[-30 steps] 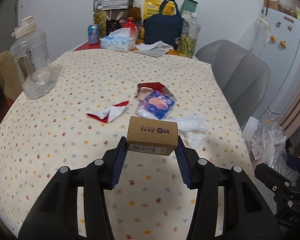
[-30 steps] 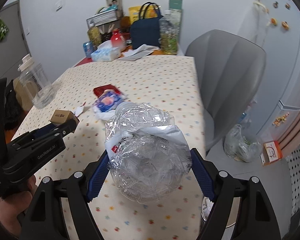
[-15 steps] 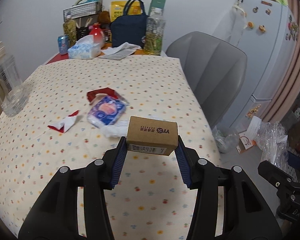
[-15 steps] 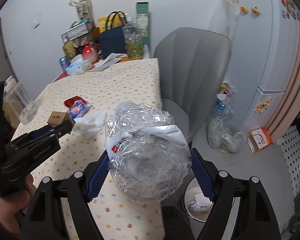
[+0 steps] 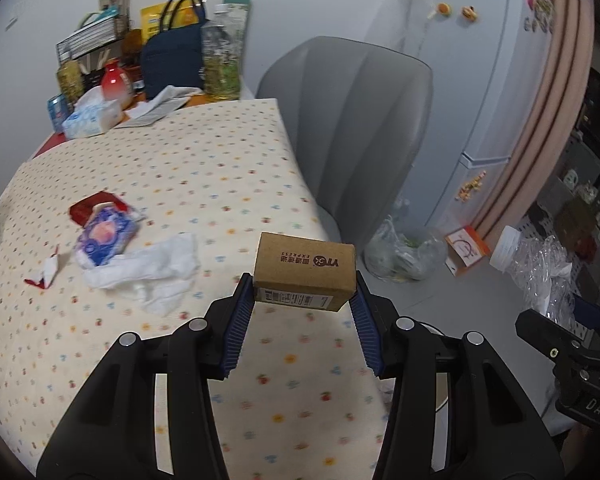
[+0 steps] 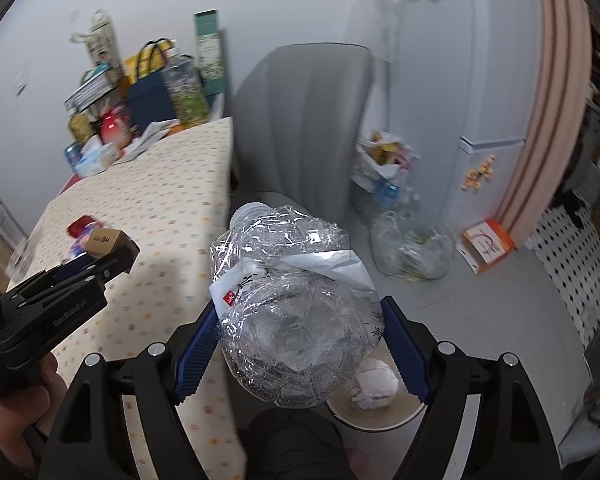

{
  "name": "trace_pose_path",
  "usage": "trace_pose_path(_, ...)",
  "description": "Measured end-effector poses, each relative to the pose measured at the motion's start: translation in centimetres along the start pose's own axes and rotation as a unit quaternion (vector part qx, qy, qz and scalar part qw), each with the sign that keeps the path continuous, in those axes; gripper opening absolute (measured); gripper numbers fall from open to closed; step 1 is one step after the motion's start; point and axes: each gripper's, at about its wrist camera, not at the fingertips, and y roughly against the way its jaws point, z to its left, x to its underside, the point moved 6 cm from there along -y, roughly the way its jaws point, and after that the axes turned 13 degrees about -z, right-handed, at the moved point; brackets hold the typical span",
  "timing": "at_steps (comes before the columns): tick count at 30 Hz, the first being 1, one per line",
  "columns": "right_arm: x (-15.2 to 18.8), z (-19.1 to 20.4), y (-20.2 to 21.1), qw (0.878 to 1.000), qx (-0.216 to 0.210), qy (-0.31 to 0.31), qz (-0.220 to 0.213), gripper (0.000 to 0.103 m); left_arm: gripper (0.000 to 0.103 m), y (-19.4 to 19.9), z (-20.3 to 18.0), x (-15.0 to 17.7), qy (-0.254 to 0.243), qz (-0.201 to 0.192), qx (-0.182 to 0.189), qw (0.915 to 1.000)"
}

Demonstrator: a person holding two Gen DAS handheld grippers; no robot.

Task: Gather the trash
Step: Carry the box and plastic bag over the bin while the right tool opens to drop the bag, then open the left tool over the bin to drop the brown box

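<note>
Left gripper (image 5: 303, 300) clamps cardboard box (image 5: 305, 271); right gripper (image 6: 300, 344) clamps crushed bottle (image 6: 292, 312) above bin (image 6: 374, 416).

Matt brown cardboard box (image 5: 305, 268); crinkled glossy clear plastic bottle (image 6: 296, 316); soft white tissue (image 5: 152, 268); printed cloth tablecloth (image 5: 204, 184); ribbed blue pads (image 5: 238, 330).

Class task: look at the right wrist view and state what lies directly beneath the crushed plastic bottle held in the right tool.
Below the crushed bottle sits a round bin holding crumpled white paper. The bottle covers the rest of the bin's inside.
</note>
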Motion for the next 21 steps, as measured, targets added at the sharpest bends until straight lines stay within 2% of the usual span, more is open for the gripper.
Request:
trace_pose_path(14, 2.0, -8.5, -1.7, 0.997, 0.048, -0.049, 0.022, 0.078, 0.048, -3.7, -7.9, 1.3, -0.043, 0.031, 0.037, 0.9979)
trace_pose_path(17, 2.2, -10.1, -1.6, 0.996, 0.06, -0.063, 0.016, 0.09, 0.048, -3.9, -9.1, 1.8, -0.054, 0.035, 0.042, 0.997)
trace_pose_path(21, 3.0, -11.7, -1.4, 0.995, 0.066, -0.077, 0.018, 0.091, 0.048, -4.1, -10.2, 2.3, -0.062, 0.041, 0.047, 0.9961)
